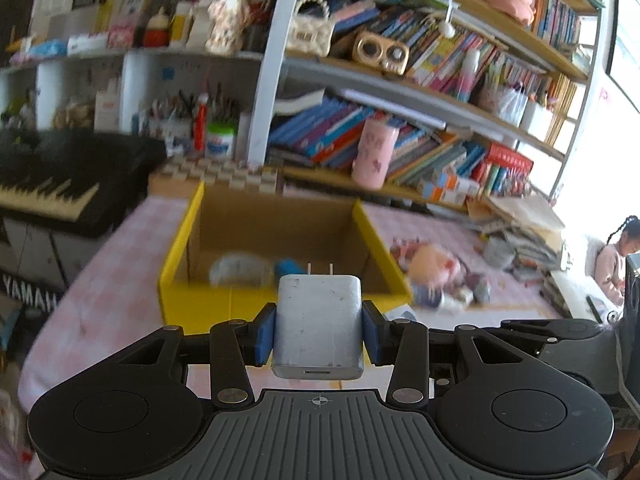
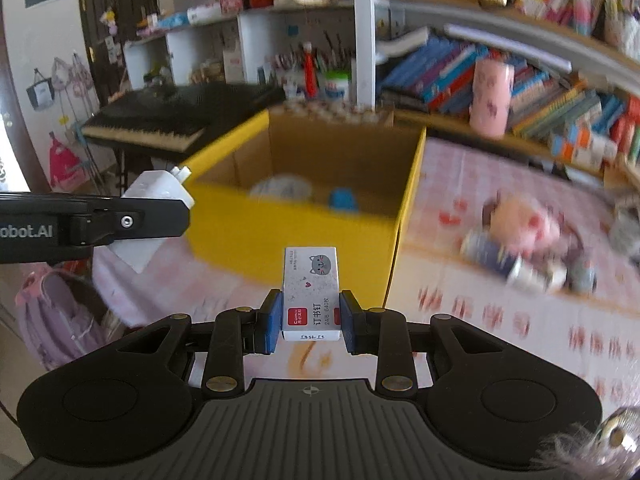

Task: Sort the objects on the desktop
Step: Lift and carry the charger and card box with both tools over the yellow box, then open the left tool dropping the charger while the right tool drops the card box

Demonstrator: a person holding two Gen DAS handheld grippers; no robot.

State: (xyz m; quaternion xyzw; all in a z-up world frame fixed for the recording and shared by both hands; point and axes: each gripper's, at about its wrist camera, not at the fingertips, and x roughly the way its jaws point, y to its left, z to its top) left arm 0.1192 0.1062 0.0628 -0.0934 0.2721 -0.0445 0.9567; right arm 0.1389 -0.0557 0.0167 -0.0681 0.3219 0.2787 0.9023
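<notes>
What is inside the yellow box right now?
Inside the yellow box lie a blurred whitish item and a small blue item. Its near wall hides the front floor.

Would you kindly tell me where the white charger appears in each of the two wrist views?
Left wrist: white charger at bottom centre, clamped in the left tool, prongs forward.
Right wrist: white charger at the left edge, above that tool's arm.
Shared landmark: the yellow box, straight ahead in both.
</notes>
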